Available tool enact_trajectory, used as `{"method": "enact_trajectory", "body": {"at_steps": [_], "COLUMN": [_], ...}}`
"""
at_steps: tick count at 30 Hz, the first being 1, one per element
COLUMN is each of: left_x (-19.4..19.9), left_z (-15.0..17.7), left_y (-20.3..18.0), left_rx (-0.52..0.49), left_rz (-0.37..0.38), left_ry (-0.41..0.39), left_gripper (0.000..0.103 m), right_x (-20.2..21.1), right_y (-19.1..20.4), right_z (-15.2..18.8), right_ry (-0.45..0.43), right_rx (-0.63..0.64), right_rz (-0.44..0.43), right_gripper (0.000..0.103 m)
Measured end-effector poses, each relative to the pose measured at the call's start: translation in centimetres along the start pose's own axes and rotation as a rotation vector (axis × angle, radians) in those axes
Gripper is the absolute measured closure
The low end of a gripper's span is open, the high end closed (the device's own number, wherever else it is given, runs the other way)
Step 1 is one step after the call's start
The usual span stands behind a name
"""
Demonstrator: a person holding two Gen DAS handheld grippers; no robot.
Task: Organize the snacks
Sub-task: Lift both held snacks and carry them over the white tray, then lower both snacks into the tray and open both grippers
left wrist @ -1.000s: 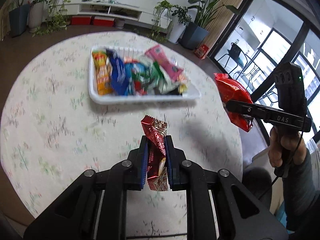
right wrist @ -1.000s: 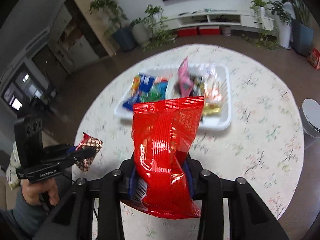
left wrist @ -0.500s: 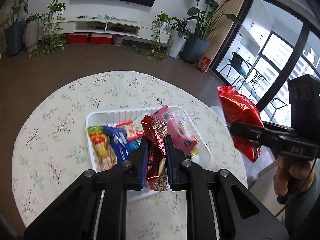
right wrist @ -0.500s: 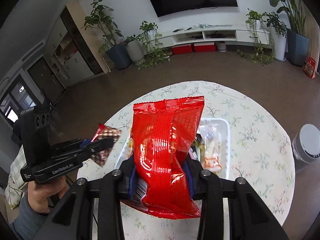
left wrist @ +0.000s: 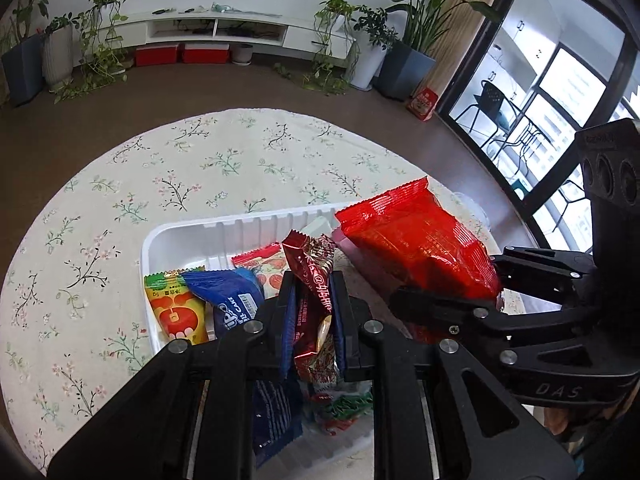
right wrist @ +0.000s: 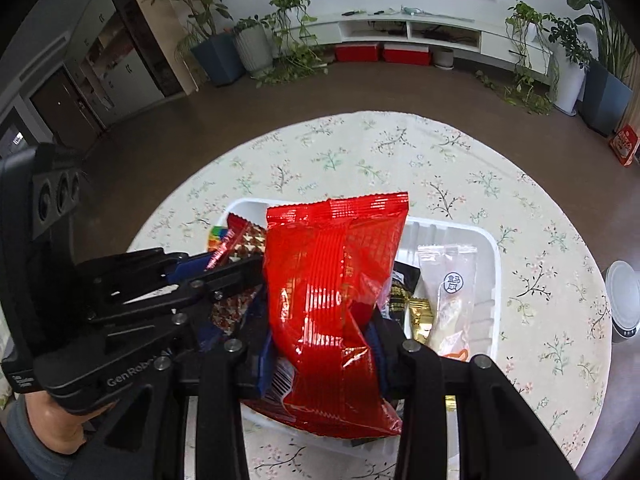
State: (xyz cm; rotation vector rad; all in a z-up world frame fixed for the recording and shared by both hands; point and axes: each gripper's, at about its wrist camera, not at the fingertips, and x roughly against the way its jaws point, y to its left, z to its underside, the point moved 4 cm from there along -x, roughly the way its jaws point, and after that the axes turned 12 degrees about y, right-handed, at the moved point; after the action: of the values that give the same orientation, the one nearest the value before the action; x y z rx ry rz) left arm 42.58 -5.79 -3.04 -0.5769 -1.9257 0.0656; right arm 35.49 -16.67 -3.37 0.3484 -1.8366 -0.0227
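Both grippers loaded, over the white tray (left wrist: 248,222) on the round bench (left wrist: 224,160).

Left gripper (left wrist: 313,316): clamped on a small dark-red snack packet (left wrist: 310,276), packet upright between the pads, top sticking out above them. Seen above the near half of the tray.

Right gripper (right wrist: 320,344): clamped on the lower part of a large red chip bag (right wrist: 336,280), bag standing up and blocking much of the tray in the right wrist view. Seen above the tray's middle, just beside the left gripper.

Tray contents so far: yellow-green fruit packet (left wrist: 176,308) and blue cake packet (left wrist: 236,304) at left; strawberry-print packet (left wrist: 268,266) behind them; clear packet (right wrist: 450,292) and gold-and-black packets (right wrist: 420,312) at right.

No loose snacks visible on the bench cloth.

Progress, judged: near the end. Most snacks binned; the two held items not yet released. Left to do: lower and let go of both into the tray. Free space appears at the far left corner.
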Motion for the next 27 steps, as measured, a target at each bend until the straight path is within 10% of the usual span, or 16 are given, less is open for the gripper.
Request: {"method": "enact_trajectory", "body": {"at_steps": [27], "left_x": [-3.0], "left_z": [0.2], "left_y": [1.8], "left_rx": [0.026], "left_rz": [-0.016], "left_ry": [0.018], "left_gripper": [0.087], "right_x": [-1.8], "right_y": [1.0], "right_z": [0.0], "right_ry": [0.041], "right_rx": [0.111], "right_rz": [0.220], "right_gripper": [0.052]}}
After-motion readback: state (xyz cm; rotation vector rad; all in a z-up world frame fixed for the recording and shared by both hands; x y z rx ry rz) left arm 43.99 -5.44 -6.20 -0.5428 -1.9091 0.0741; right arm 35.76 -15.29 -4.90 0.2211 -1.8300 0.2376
